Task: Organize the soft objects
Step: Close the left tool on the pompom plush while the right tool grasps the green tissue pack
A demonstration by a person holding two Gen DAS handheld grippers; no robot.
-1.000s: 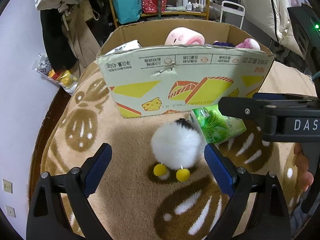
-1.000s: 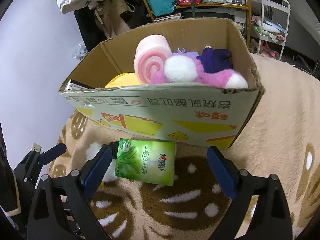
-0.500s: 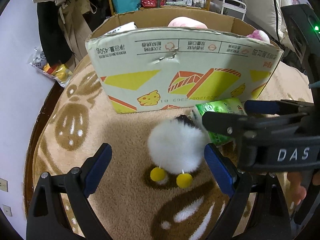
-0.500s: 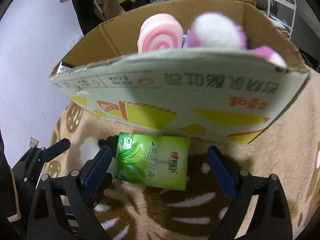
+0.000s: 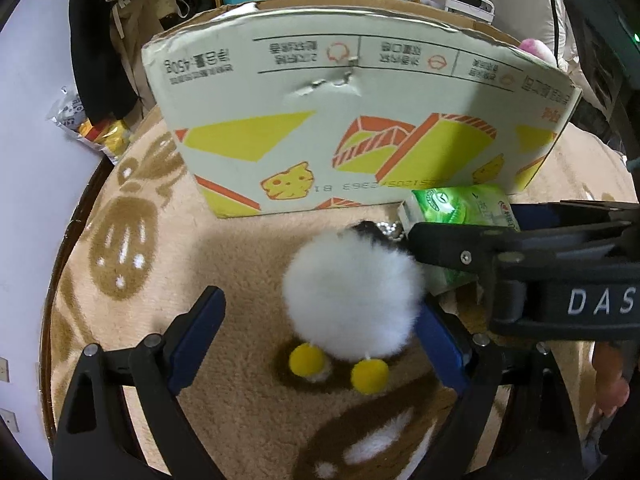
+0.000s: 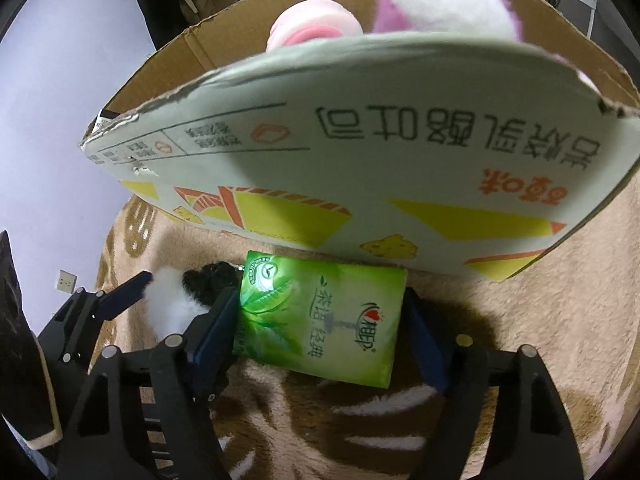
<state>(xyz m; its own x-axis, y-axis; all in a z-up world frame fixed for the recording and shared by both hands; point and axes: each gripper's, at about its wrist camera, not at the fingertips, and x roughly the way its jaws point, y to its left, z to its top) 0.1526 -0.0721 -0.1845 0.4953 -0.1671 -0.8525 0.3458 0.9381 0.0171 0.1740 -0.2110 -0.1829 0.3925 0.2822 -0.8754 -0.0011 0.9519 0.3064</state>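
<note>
Green tissue pack sits btwn spread right gripper jaws, white fluffy toy btwn spread left gripper jaws, both w/ box close ahead, prob for loading.

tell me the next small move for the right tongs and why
Probably close the right tongs on the green tissue pack. The pack lies flat on the rug in front of the cardboard box, and the open pads already sit on either side of it, so squeezing would secure it before lifting it into the box.
</note>
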